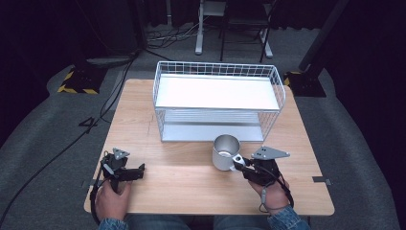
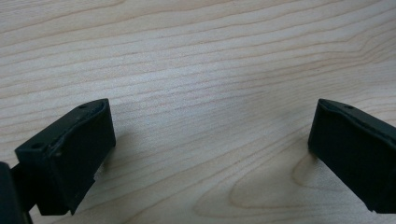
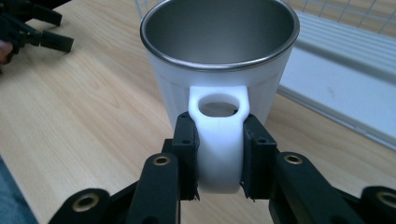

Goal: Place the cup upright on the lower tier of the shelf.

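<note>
A white mug with a steel inside [image 1: 225, 152] stands upright on the wooden table [image 1: 182, 182], just in front of the wire rack. My right gripper [image 1: 241, 163] is shut on the mug's white handle [image 3: 219, 140], with a jaw pressed on each side of it; the mug [image 3: 219, 51] rises right ahead of the jaws. At the table's front left my left gripper [image 1: 139, 170] is held low over bare wood. Its jaws stand wide apart in the left gripper view, with nothing in the left gripper [image 2: 210, 140].
A white two-level wire rack [image 1: 218, 100] takes up the back half of the table, its lower shelf [image 3: 336, 60] close behind the mug. Bare wood lies between the two grippers. Chair and stand legs are on the grey floor beyond the table.
</note>
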Available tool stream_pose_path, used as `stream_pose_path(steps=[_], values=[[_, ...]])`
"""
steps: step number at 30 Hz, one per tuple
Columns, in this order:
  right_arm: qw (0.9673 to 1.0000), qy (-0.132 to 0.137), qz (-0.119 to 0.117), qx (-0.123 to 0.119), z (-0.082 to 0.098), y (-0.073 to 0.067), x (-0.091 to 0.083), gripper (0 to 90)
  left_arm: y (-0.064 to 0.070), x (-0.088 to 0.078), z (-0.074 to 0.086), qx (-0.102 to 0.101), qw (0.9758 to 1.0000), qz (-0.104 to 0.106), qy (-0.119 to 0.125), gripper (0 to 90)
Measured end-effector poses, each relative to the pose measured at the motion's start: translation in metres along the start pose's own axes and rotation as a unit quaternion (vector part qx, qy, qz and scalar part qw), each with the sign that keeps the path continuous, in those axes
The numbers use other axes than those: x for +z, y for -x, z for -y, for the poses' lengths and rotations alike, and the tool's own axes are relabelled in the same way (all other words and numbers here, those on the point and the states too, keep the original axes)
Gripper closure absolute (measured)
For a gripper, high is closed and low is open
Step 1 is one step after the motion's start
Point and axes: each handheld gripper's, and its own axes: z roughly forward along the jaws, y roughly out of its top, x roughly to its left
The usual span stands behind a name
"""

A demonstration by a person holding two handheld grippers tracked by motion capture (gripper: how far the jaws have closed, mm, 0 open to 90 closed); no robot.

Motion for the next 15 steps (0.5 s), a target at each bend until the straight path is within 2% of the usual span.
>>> stream_pose_path(steps=[15], values=[[0.9993, 0.033, 0.013, 0.013, -0.041, 0.016, 0.017, 71.1, 0.0, 0.0, 0.0, 0.0, 1.0, 0.0, 0.0, 0.9]])
